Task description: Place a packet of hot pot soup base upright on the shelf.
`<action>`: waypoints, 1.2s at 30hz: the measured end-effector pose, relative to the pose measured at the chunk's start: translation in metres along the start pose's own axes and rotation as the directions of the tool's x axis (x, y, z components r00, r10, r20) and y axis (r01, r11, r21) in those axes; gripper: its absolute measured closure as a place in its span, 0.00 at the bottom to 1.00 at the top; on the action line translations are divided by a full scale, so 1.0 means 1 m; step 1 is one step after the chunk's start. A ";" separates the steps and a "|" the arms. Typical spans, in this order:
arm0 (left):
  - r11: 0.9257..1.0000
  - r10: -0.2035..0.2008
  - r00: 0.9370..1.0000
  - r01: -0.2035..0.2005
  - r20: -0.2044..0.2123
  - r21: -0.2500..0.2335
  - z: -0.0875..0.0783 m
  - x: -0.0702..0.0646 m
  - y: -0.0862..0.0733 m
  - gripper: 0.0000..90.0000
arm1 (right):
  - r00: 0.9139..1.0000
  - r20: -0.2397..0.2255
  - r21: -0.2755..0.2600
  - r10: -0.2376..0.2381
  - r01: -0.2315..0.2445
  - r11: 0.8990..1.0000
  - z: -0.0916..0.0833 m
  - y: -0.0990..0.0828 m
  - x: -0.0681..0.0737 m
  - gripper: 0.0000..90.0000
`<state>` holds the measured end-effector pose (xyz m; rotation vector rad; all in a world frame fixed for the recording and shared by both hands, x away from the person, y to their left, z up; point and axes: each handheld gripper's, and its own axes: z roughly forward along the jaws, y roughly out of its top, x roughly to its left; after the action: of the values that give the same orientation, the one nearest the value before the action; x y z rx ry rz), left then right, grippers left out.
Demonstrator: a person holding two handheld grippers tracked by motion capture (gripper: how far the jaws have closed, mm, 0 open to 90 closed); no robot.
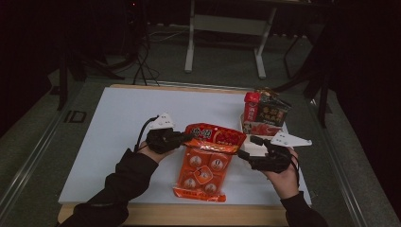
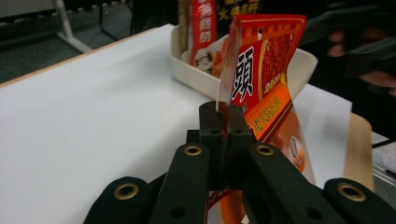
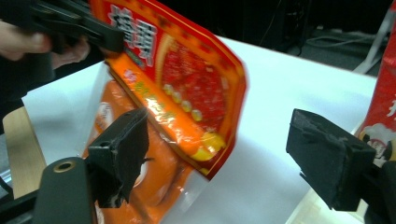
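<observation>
Gripping snack bag [image 1: 208, 158] top edge: left gripper [image 1: 185, 138] | right gripper [image 1: 247, 149]: jaws apart, empty, beside bag | tray [image 1: 246, 126] beyond bag

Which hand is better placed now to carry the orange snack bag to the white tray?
Left. The left gripper is shut on the snack bag top edge; the right gripper stands open beside it, near the tray.

snack bag [image 2: 261, 74] lower part cut off, its print blurred

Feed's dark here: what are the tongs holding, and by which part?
Left tongs pinch the red-orange snack packet by its top edge; right tongs stand open, holding nothing.
</observation>
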<state>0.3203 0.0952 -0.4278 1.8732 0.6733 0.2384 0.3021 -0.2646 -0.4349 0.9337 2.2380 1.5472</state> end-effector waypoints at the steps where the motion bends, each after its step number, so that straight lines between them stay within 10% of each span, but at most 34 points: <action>1: 1.000 0.003 1.000 -0.003 0.004 -0.003 -0.001 -0.002 0.001 1.00 | 1.000 -0.009 0.006 0.006 -0.006 1.000 0.002 0.000 -0.002 0.24; 15: 0.999 0.002 0.999 0.000 0.051 -0.038 -0.005 -0.012 0.005 1.00 | 0.988 -0.153 0.061 0.027 -0.018 0.998 0.023 -0.009 0.000 0.65; 20: 0.998 -0.031 0.998 0.034 0.060 -0.047 -0.008 -0.008 0.000 1.00 | 0.974 -0.223 0.061 0.038 -0.025 0.998 0.018 -0.008 -0.001 0.98; 36: 0.996 0.011 0.993 -0.001 0.114 -0.088 -0.036 -0.010 0.006 0.99 | 0.958 -0.287 0.030 -0.017 0.027 0.999 -0.005 0.022 0.034 1.00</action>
<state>0.2977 0.1166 -0.4065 1.7901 0.5701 0.1606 0.2814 -0.2421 -0.4081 0.7282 2.4655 1.7372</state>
